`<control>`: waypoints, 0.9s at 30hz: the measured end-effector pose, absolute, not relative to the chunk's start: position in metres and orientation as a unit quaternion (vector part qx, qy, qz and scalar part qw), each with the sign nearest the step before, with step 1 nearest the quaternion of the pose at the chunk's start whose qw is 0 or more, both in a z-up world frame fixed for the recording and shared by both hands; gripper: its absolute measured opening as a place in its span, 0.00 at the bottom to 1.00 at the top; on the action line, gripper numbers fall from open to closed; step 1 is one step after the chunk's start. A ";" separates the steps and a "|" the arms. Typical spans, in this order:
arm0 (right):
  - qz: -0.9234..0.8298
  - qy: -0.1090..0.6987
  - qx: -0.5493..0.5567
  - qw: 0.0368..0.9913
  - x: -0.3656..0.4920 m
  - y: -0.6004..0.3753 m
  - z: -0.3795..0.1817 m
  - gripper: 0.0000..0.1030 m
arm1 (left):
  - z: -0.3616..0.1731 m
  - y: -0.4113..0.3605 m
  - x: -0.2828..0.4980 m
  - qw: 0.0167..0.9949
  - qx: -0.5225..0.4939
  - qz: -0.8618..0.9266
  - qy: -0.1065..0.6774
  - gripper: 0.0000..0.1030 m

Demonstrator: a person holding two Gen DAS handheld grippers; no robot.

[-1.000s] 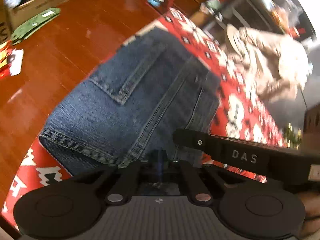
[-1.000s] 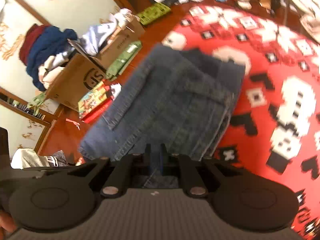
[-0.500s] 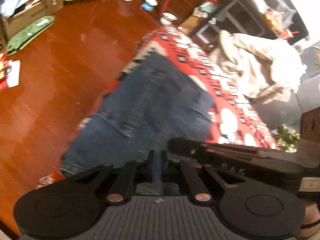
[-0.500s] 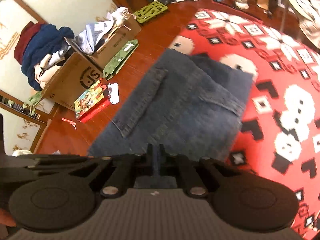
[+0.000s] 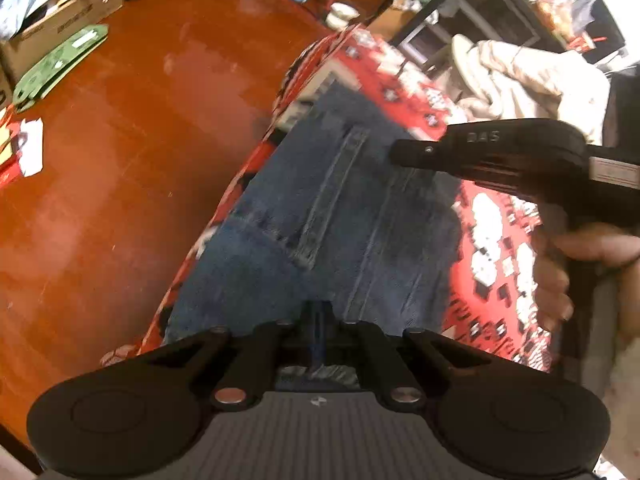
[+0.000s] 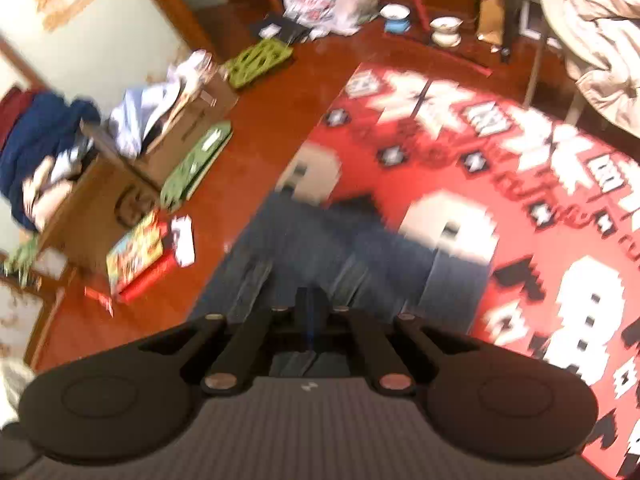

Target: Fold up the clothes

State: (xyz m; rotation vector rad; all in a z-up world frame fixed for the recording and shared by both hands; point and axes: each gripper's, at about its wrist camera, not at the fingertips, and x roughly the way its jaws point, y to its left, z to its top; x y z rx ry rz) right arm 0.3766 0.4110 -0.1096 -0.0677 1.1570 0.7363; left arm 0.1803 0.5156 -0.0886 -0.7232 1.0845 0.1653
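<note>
Both tools have pulled back from the jeans since the earlier frames, so the denim sits farther off and more floor shows.

From my left wrist camera, the left tool [image 5: 319, 320] is clenched, fingers together with denim showing just beyond them; I cannot tell whether any cloth is pinched. The jeans [image 5: 320, 216] lie as a compact folded stack on the red patterned rug [image 5: 496, 232], a back pocket facing up. The right tool's body, in a hand [image 5: 560, 272], hovers over the far side.

From my right wrist camera, blurred, the right tool [image 6: 311, 312] has just been closing and is now clenched, nothing clearly between its fingers. The jeans [image 6: 344, 256] rest at the rug's [image 6: 560, 184] edge beside the wooden floor [image 6: 264, 136].

I judge this garment essentially folded; the beige clothes heaped beyond [image 6: 600, 40] may still be left.
</note>
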 end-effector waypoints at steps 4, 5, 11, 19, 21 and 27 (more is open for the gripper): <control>0.337 0.537 -0.022 0.773 0.399 0.418 -0.116 0.03 | -0.084 0.518 0.197 0.799 -0.318 0.062 0.506 0.02; 0.331 0.537 -0.026 0.775 0.404 0.422 -0.121 0.03 | -0.086 0.517 0.201 0.799 -0.311 0.060 0.511 0.02; 0.293 0.543 -0.001 0.787 0.431 0.418 -0.136 0.03 | -0.081 0.527 0.218 0.799 -0.325 0.049 0.504 0.01; 0.306 0.555 -0.004 0.773 0.422 0.399 -0.132 0.03 | -0.087 0.544 0.303 0.818 -0.293 0.022 0.494 0.01; 0.297 0.552 -0.013 0.779 0.424 0.399 -0.139 0.00 | -0.094 0.543 0.323 0.818 -0.278 0.013 0.503 0.01; 0.250 0.542 0.026 0.802 0.444 0.383 -0.136 0.03 | -0.114 0.540 0.367 0.813 -0.230 -0.012 0.534 0.01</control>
